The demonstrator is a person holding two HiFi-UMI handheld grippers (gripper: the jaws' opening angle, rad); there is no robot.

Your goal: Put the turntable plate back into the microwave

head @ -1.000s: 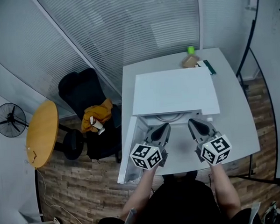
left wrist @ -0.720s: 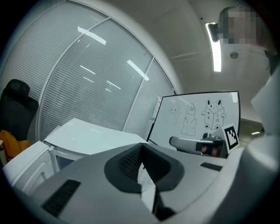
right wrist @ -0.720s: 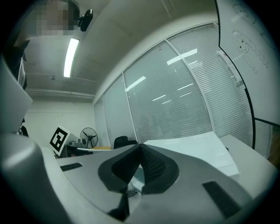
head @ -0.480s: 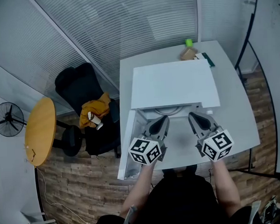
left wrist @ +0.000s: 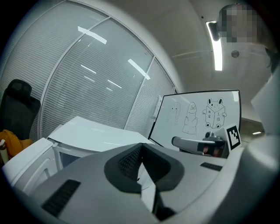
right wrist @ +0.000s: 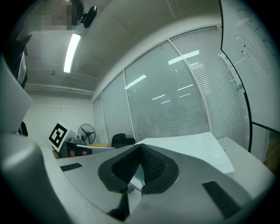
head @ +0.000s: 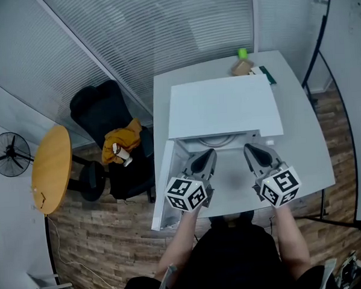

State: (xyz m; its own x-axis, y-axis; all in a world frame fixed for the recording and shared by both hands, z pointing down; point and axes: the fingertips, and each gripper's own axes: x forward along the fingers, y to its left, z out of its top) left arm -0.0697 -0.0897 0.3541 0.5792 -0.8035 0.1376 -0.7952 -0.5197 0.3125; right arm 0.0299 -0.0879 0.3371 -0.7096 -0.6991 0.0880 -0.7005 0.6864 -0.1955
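As we stood at the light grey table [head: 305, 155], we held both grippers level and side by side in front of the white microwave [head: 224, 108], whose door [head: 166, 187] hung open to the left. The left gripper [head: 206, 156] had its jaws pressed together with nothing between them, and its own view showed the dark pads meeting at the tip [left wrist: 141, 146]. The right gripper [head: 251, 149] was likewise closed and empty, its pads touching [right wrist: 141, 149]. Both tips pointed at the microwave's opening, just short of it. A pale curved rim just inside that opening appeared to be the turntable plate [head: 219, 141], though little of it could be made out from above. At the table's far edge sat a small green object [head: 243, 53] beside a brown one [head: 244, 66]. Left of the table stood a black office chair [head: 103, 111] draped with an orange-yellow cloth [head: 125, 141], then a round wooden table [head: 52, 169] and a floor fan [head: 11, 154]. A whiteboard [left wrist: 197, 116] with cartoon drawings stood to the right.
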